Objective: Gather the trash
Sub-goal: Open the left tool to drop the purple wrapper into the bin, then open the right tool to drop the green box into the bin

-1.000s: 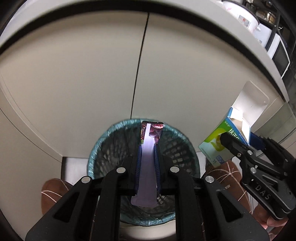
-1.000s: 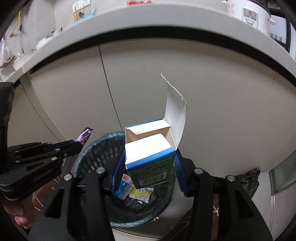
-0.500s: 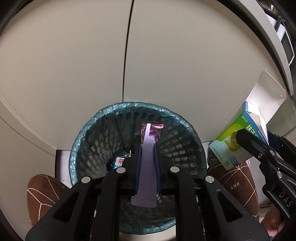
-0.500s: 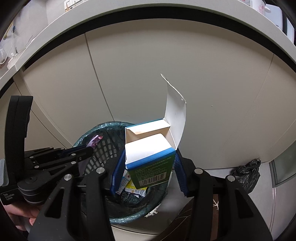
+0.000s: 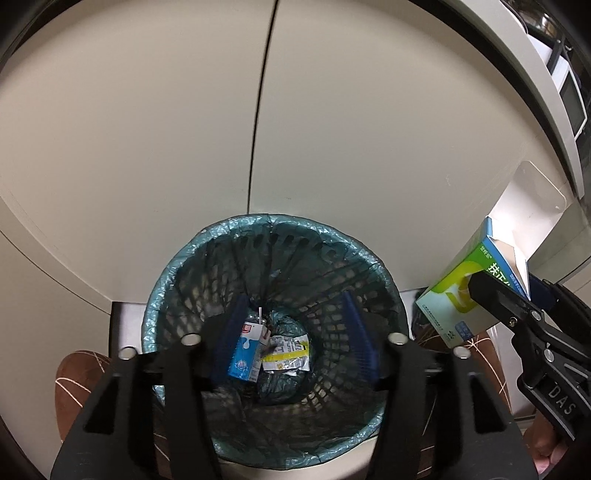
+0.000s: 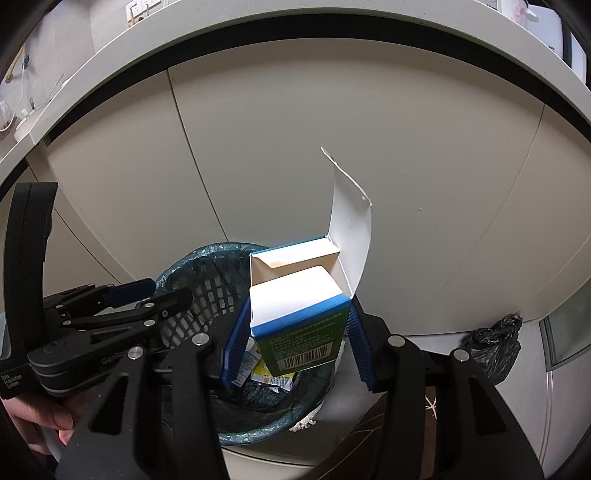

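Observation:
A mesh waste bin (image 5: 177, 273) with a teal liner stands below a cabinet. In the left wrist view my left gripper (image 5: 295, 332) hangs right over its mouth, jaws opening, with nothing between the blue pads (image 5: 231, 332). On the bin's bottom lie a blue-and-white milk carton (image 5: 245, 354) and a yellow-and-white wrapper (image 5: 286, 356). My right gripper (image 6: 297, 314) is shut on an opened green, blue and white cardboard box (image 6: 295, 295), flap up, above the bin's (image 6: 207, 280) right rim. The same box (image 5: 454, 295) shows at the right edge. The left gripper (image 6: 147, 295) shows at left.
Beige cabinet doors (image 5: 258, 129) rise straight behind the bin under a white counter edge (image 6: 332, 33). A black plastic bag (image 6: 495, 343) lies on the floor at the right. Brown patterned fabric (image 5: 74, 384) flanks the bin. A hand (image 6: 33, 417) holds the left gripper.
My left gripper sank closer over the bin, its jaws parted, and the purple wrapper it held is gone from between them. The right gripper keeps hold of the box.

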